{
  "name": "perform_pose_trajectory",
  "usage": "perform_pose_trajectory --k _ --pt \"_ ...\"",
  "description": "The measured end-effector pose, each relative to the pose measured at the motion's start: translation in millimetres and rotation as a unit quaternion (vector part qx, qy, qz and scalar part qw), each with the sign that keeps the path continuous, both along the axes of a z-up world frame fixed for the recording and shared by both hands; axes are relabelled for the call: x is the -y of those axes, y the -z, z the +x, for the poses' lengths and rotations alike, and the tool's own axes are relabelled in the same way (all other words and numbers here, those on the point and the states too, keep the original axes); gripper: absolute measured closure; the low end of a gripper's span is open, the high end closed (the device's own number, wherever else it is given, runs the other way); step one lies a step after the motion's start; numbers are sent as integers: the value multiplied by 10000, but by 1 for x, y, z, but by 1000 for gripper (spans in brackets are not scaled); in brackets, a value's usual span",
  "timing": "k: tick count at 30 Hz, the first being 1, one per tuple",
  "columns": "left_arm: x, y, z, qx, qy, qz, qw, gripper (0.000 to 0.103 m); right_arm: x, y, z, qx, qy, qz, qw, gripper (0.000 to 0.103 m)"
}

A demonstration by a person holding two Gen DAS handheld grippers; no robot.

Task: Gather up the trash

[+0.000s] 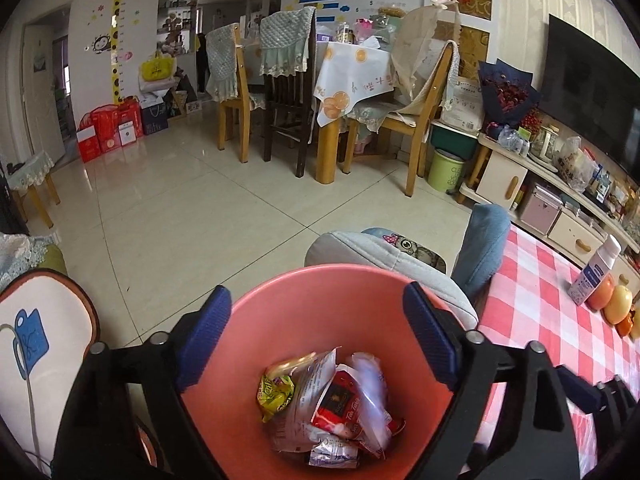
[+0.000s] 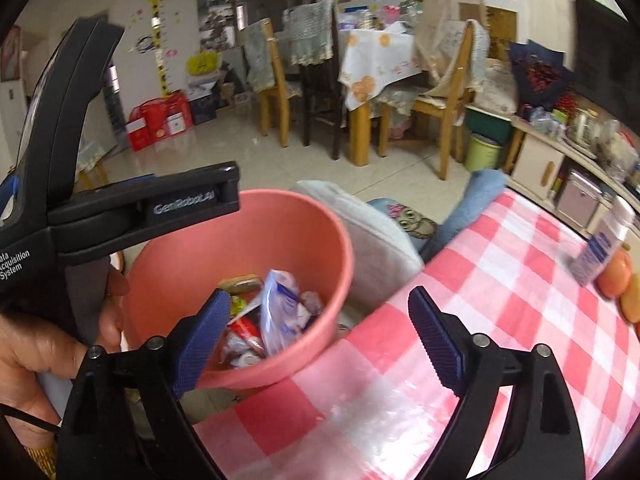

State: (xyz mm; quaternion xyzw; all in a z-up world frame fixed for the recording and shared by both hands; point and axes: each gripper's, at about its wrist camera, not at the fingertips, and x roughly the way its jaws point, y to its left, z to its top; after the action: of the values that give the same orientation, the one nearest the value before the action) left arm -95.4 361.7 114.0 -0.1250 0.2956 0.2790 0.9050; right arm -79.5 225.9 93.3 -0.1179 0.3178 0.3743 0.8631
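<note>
A pink bin (image 1: 320,304) holds several crumpled wrappers (image 1: 332,404), among them a yellow-green one, a red one and clear plastic. My left gripper (image 1: 320,340) is open, its blue pads (image 1: 430,332) spread directly above the bin's mouth, with nothing between them. In the right wrist view the same bin (image 2: 192,248) stands beside the table edge with a clear blue-printed bag (image 2: 280,308) on top of the wrappers. My right gripper (image 2: 316,336) is open and empty over the bin's rim and the table edge. The left gripper's body (image 2: 132,212) is at the left.
A red-and-white checked tablecloth (image 2: 460,300) covers the table. A white bottle (image 1: 592,272) and apples and oranges (image 1: 616,304) sit at its far right. Cushioned seats (image 1: 380,252) stand behind the bin. Dining chairs, a table and a TV cabinet lie beyond.
</note>
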Motion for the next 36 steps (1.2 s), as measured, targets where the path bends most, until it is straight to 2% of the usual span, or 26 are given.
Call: perform_pose_trajectory --k 8,20,29,36 --pt "21 1 10 -222 290 305 9989 8 43 -2 4 -36 573 130 9983 9" --pt "60 5 22 -337 821 446 9951 8 107 19 3 -266 1094 -127 9936 5" --pt "109 12 34 -586 1378 773 9857 8 160 28 -4 -288 1525 -140 9878 5" --pt "145 16 35 -605 1816 815 9781 8 203 30 -12 -228 1897 -124 9815 5"
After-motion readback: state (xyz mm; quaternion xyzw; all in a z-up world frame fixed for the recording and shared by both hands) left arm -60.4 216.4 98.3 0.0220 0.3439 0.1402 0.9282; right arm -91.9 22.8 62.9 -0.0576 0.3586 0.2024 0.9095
